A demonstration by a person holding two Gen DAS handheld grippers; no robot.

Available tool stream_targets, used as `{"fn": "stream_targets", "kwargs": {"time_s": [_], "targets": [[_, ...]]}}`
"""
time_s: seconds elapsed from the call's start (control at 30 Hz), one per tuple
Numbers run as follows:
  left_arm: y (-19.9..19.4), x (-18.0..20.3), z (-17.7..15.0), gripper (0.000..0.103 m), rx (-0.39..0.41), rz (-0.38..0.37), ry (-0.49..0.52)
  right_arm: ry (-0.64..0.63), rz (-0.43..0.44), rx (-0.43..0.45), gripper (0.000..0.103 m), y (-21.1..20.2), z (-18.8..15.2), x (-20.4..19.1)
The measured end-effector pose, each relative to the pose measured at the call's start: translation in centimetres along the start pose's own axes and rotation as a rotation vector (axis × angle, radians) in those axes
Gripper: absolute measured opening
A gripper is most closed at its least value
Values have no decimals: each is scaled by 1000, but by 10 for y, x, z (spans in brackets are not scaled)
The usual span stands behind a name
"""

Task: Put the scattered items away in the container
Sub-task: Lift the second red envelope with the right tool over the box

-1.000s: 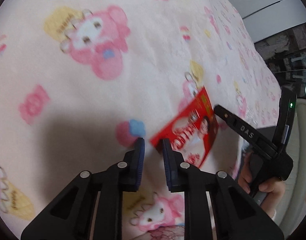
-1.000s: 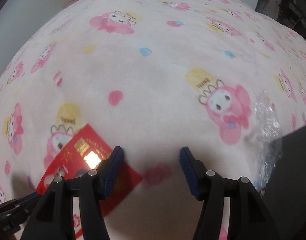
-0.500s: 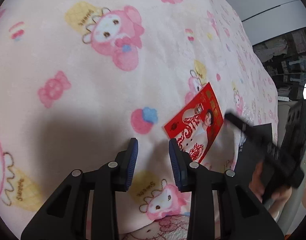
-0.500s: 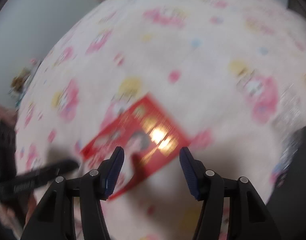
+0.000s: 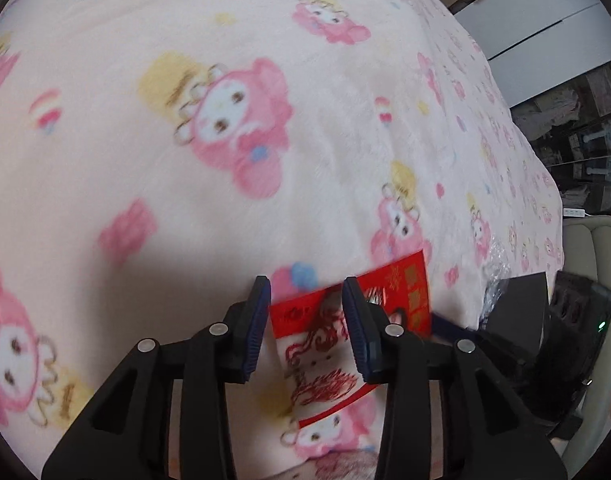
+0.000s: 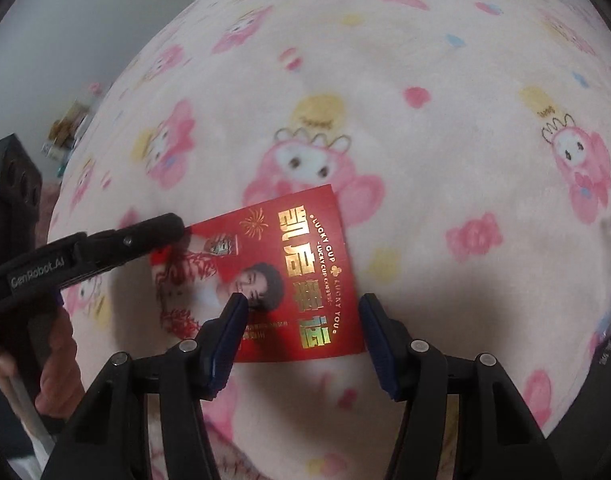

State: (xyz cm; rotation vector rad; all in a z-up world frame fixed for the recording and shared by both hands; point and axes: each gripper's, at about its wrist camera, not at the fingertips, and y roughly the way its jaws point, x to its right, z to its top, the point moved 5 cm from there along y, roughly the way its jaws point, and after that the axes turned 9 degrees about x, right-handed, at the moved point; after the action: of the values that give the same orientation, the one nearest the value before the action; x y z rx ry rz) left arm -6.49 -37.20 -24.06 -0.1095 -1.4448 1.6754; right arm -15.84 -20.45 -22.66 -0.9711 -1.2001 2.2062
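A red card (image 6: 289, 272) with gold lettering and a printed portrait lies flat on the pink cartoon blanket (image 6: 425, 152). My right gripper (image 6: 305, 320) hangs open just above the card's near right part, and its pads touch nothing. In the left wrist view the same red card (image 5: 321, 356) shows between and below the fingers of my left gripper (image 5: 307, 320). Those jaws are opening and their pads stand apart from the card. From the right wrist view, one of the left fingers (image 6: 125, 240) reaches over the card's left edge.
A dark box (image 5: 521, 308) with crinkled clear plastic (image 5: 493, 272) beside it sits at the blanket's right edge. The black housing of the right-hand tool (image 5: 577, 332) is next to it. A hand (image 6: 53, 368) grips the left tool's handle. Small clutter (image 6: 69, 132) lies beyond the bed.
The left jaws have spread from nearly shut, and the card now lies under them instead of to their right. The right gripper swung left until the card came under its open fingers.
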Motion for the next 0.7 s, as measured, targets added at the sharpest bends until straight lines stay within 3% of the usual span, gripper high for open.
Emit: {"fn": "stream_targets", "kwargs": {"time_s": [0.07, 0.13, 0.23, 0.3, 0.37, 0.6, 0.7], "targets": [[-3, -10, -12, 41, -8, 41, -4, -1, -33, 52, 54, -7, 5, 2], [2, -12, -22, 41, -31, 31, -10, 7, -83, 79, 54, -2, 13, 10], [6, -6, -30, 41, -69, 22, -1, 27, -69, 24, 55, 17, 11, 21], [-1, 4, -34, 41, -68, 0, 25, 33, -42, 33, 49, 11, 2, 12], [-10, 14, -36, 47, -45, 19, 63, 43, 21, 33, 47, -3, -8, 2], [-54, 80, -55, 47, -8, -67, 201, 81, -26, 158, 47, -90, -36, 5], [-72, 116, -67, 48, 6, -119, 254, 100, -57, 224, 47, -109, -33, 4]]}}
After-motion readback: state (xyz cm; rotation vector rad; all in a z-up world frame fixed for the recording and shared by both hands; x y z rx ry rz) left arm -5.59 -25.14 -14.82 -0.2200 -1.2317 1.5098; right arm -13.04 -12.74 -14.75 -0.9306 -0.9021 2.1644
